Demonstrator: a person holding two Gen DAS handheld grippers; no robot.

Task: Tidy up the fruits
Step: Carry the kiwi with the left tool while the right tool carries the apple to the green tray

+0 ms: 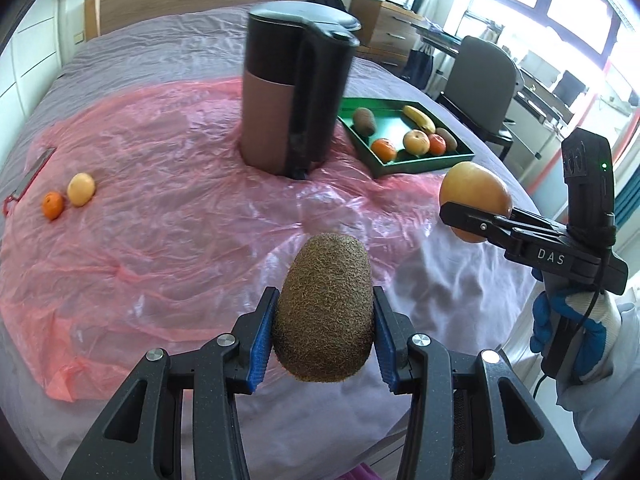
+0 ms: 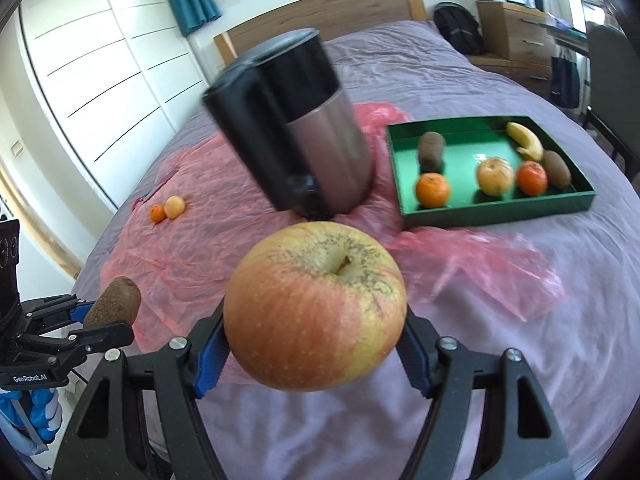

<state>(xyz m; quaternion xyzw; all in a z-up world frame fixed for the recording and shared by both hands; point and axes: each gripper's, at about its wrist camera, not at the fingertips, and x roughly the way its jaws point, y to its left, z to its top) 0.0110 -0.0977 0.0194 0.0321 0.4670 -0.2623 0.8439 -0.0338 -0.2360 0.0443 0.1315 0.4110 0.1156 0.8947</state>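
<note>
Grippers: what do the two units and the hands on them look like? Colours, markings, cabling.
Both are black, with blue ribbed pads inside the jaws and silver pivot bolts. The right gripper reads "DAS", carries an upright black module with a green LED, and trails a black cable. The left gripper reads "GenRobot.AI". The right hand wears a blue-and-white glove.

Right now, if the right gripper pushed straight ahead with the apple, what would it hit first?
Most likely the black kettle. It stands directly beyond the apple held in the right gripper, on the pink plastic sheet. The green tray lies off to the right. Depth is uncertain.
</note>
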